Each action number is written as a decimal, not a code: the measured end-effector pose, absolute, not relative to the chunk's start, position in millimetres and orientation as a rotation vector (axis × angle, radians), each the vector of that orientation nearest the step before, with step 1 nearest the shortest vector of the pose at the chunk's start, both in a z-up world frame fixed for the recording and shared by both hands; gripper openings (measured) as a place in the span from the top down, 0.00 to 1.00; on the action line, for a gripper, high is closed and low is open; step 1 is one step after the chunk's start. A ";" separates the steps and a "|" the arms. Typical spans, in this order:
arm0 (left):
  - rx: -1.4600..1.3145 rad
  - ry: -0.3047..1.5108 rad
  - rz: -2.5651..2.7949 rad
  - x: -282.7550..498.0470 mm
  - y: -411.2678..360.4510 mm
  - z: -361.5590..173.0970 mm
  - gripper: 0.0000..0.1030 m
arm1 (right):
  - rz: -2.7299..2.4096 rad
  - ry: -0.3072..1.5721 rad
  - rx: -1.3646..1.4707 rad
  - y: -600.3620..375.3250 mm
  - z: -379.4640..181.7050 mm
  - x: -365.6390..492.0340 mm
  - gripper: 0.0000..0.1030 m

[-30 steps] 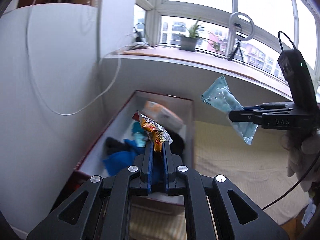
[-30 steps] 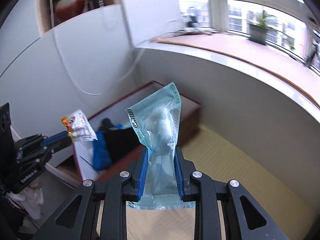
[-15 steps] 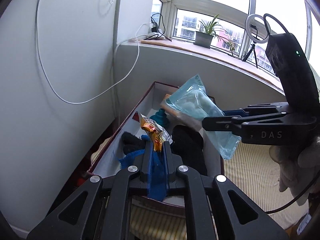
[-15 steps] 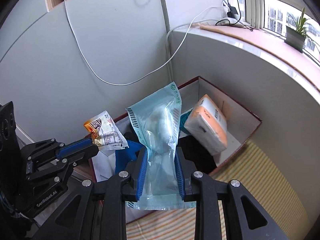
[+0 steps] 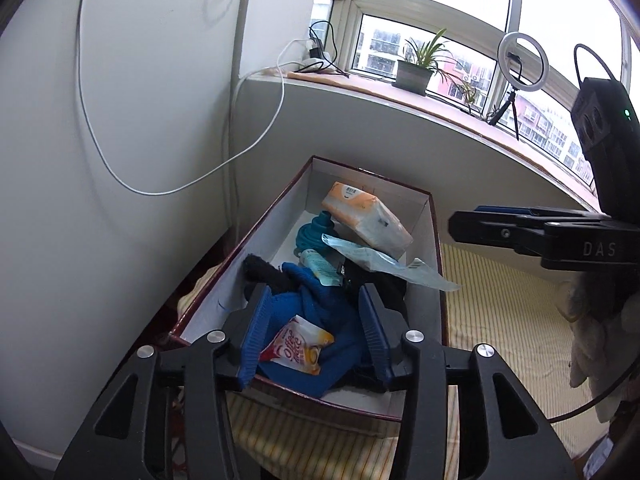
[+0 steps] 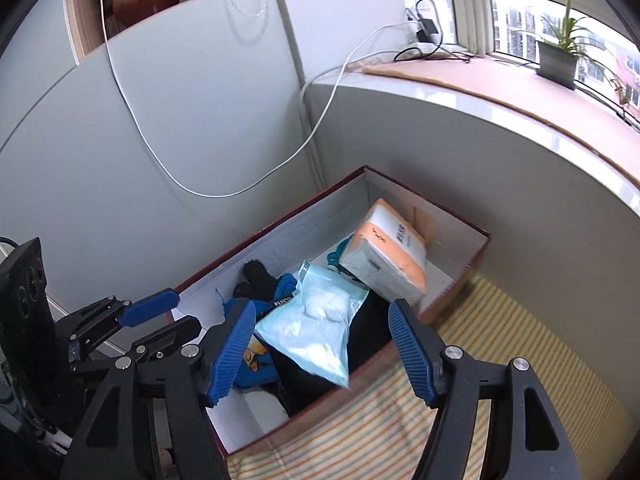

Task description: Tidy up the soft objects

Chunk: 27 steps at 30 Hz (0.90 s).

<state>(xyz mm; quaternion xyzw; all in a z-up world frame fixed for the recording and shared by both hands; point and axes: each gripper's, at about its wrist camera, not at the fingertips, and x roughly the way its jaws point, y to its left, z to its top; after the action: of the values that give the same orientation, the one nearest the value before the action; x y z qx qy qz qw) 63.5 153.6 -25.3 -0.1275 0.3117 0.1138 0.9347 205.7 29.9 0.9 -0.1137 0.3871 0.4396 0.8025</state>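
A dark red box with white inside walls holds soft things. My left gripper is open above its near end; the small orange-and-white snack packet lies loose on blue cloth between the fingers. My right gripper is open over the box; the pale teal sealed pouch lies on the pile between its fingers, also in the left wrist view. An orange-and-white tissue pack leans at the far end.
Black cloth and a teal item also lie in the box. The box sits on a yellow striped mat in a corner below a window ledge. A white cable hangs on the wall.
Both grippers have opened over the box. The snack packet has dropped from the left gripper and the teal pouch from the right; both now lie in the box.
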 end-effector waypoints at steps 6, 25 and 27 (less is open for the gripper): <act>-0.280 0.638 0.229 59.1 149.3 -22.9 0.56 | 0.907 0.828 -0.211 2.8 1.3 198.9 0.35; -0.222 0.630 0.210 28.7 98.6 -9.5 0.39 | 0.805 0.749 -0.241 -78.5 -5.7 143.9 0.29; -0.210 0.624 0.205 23.8 90.7 -8.6 0.39 | 0.797 0.736 -0.230 -86.8 -6.3 136.1 0.26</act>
<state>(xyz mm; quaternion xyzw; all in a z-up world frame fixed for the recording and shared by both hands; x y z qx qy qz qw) 23.8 90.7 -8.6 -0.1031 0.3060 0.1005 0.9411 136.1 -86.8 -6.3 -0.1092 0.3496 0.3785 0.8501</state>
